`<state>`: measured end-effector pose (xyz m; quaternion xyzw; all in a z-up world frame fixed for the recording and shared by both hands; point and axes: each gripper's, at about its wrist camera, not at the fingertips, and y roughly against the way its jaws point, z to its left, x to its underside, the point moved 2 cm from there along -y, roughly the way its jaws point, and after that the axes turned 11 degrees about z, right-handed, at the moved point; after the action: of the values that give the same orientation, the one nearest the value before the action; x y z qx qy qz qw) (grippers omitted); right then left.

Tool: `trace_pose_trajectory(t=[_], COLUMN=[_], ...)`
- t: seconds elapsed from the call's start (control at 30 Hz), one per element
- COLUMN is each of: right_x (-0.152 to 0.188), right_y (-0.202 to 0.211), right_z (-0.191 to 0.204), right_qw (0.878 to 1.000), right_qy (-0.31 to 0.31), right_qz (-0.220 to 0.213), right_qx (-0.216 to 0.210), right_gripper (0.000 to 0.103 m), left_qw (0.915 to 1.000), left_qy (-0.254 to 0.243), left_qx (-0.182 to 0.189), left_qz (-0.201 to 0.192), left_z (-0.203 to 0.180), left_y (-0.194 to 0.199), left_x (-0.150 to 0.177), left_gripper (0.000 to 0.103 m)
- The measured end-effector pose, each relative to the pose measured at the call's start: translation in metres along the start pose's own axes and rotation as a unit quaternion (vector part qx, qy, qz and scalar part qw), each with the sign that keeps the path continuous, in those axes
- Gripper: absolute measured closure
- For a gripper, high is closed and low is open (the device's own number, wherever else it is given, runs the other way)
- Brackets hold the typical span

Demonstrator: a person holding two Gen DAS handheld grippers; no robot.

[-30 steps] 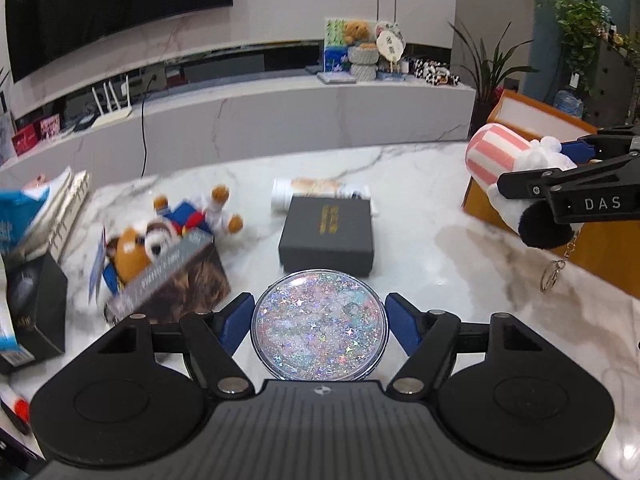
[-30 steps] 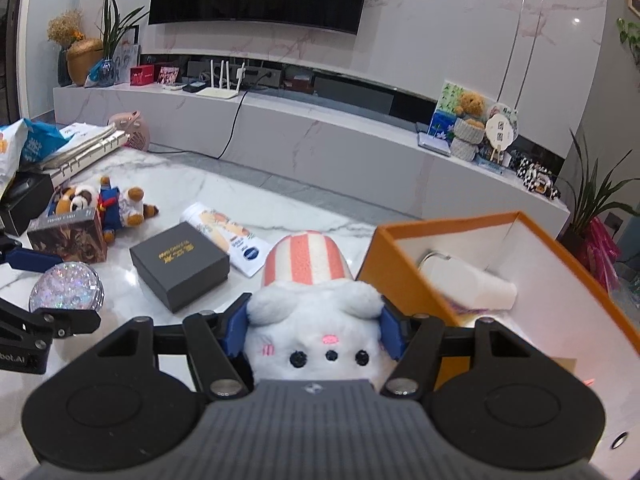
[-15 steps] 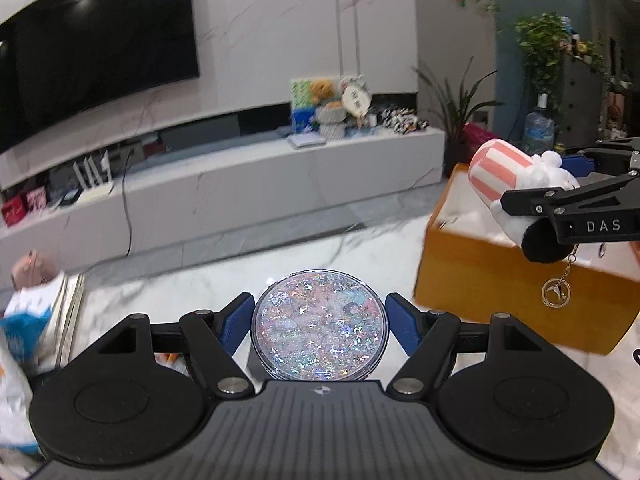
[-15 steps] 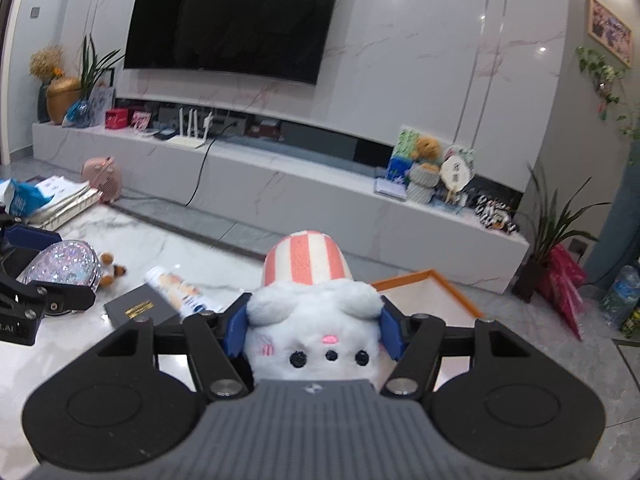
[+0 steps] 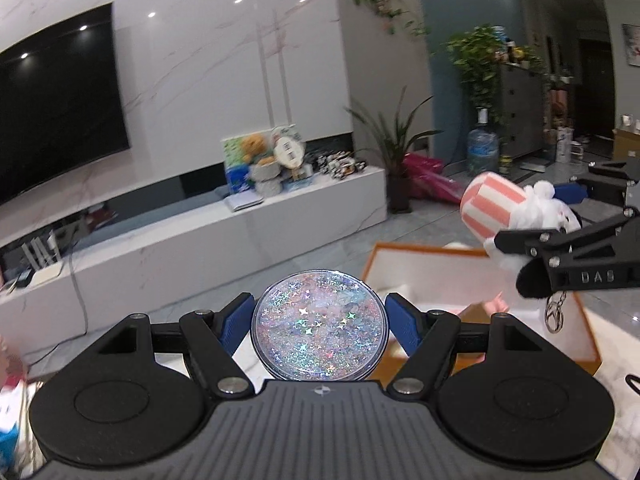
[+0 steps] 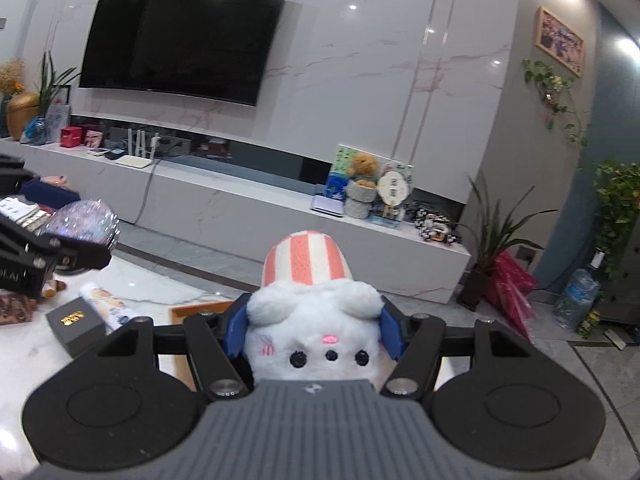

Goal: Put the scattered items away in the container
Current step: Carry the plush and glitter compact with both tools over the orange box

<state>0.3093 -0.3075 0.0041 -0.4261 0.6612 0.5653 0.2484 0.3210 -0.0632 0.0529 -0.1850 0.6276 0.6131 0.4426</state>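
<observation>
- The left gripper (image 5: 320, 322) is clamped on a round glitter disc (image 5: 320, 326); its blue pads (image 5: 236, 322) press the disc's rim on both sides; the disc is carried in the air, just short of the near-left corner of the orange box (image 5: 472, 336).
- The right gripper (image 6: 312, 326) is clamped on a white plush toy (image 6: 314, 340) with a pink-striped hat (image 6: 306, 258); the blue pads sink into the fur at either side of its head; in the left wrist view the toy (image 5: 524, 216) hangs over the box's white inside, a keyring (image 5: 554, 316) dangling beneath it.
- The orange box stands on the marble table (image 6: 24, 344), open at the top; only its far-left corner (image 6: 200, 310) shows in the right wrist view.
- Near the table's left edge lie a black box with gold lettering (image 6: 78, 330) and, touching its far side, a white printed packet (image 6: 102, 300).
</observation>
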Motion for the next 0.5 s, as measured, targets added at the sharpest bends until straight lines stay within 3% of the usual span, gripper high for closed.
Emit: trace_pose_trajectory(t=[0.27, 0.5], right_x=[0.009, 0.015], right_y=[0.002, -0.007], right_z=[-0.037, -0.058], right_qw=[1.000, 0.999], right_qy=[-0.013, -0.024], right_qz=[0.004, 0.012], right_qx=[0.026, 0.035], right_gripper=[0.037, 0.037], left_qw=[0.9992, 0.9981], left_qy=[-0.027, -0.040], left_qx=[0.024, 0.044], left_qz=[-0.017, -0.017], left_z=[-0.034, -0.057], left_y=[-0.020, -0.040], left_x=[-0.033, -0.042], left_gripper=[0.019, 0.019])
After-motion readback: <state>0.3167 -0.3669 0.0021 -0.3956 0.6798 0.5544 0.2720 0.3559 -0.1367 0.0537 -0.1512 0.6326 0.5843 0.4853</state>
